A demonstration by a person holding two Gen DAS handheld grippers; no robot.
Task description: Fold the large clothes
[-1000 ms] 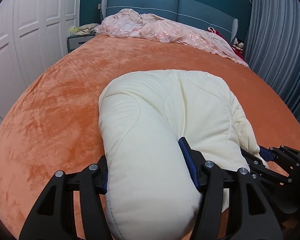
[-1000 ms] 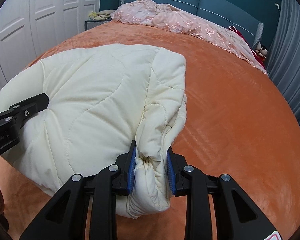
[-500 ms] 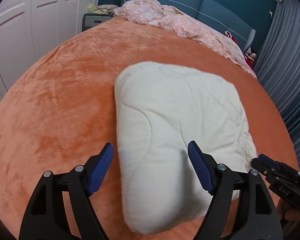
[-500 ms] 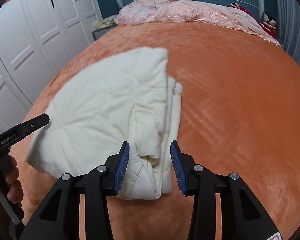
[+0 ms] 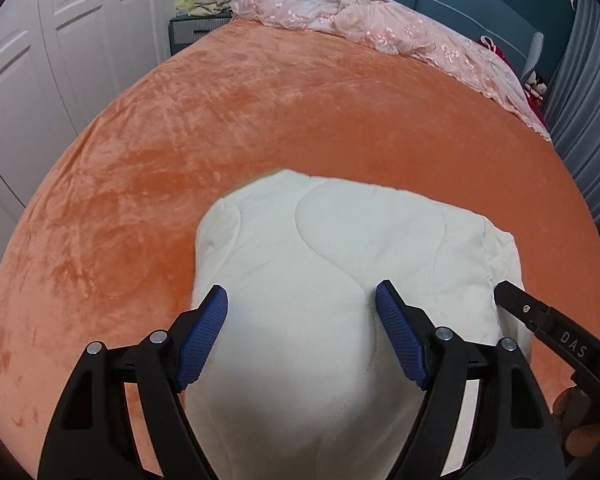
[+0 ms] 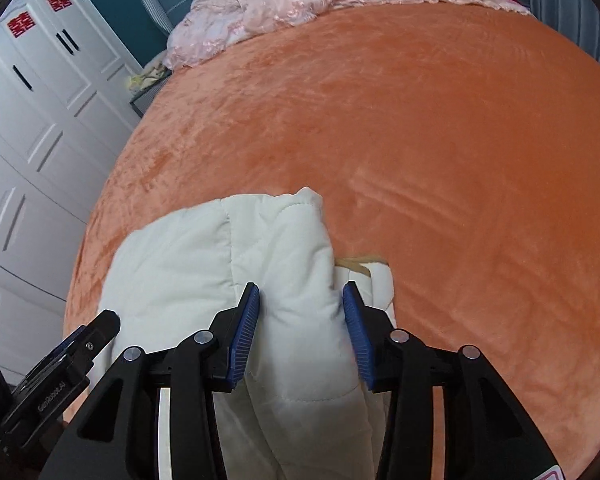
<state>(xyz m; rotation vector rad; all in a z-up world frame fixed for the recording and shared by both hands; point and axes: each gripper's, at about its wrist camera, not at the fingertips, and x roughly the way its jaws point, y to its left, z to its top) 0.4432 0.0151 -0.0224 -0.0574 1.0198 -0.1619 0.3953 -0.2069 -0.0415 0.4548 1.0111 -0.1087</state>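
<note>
A cream quilted padded garment (image 5: pixel 340 248) lies folded into a thick block on the orange bed cover (image 5: pixel 260 120). My left gripper (image 5: pixel 300 288) hovers open over its near end, blue pads wide apart and clear of the fabric. In the right wrist view the same garment (image 6: pixel 180 264) shows its layered edge. My right gripper (image 6: pixel 301 286) is closing its jaws on a puffy fold there, and the fold fills the gap and touches both pads. The right gripper's black finger (image 5: pixel 540 320) shows at the garment's right side. The left gripper's finger (image 6: pixel 80 352) shows at lower left.
A crumpled pink lace cover (image 5: pixel 360 24) lies along the blue headboard. White wardrobe doors (image 5: pixel 60 40) stand close on the left, with a grey nightstand (image 5: pixel 196 30) at the bed's far corner. Grey curtains (image 5: pixel 588 120) hang on the right. A tan label (image 6: pixel 356 262) peeks from the layers.
Both grippers let go of the garment, and it settled flat on the bed. Both hands then drew back toward its near end. The right jaws have narrowed onto a fold again.
</note>
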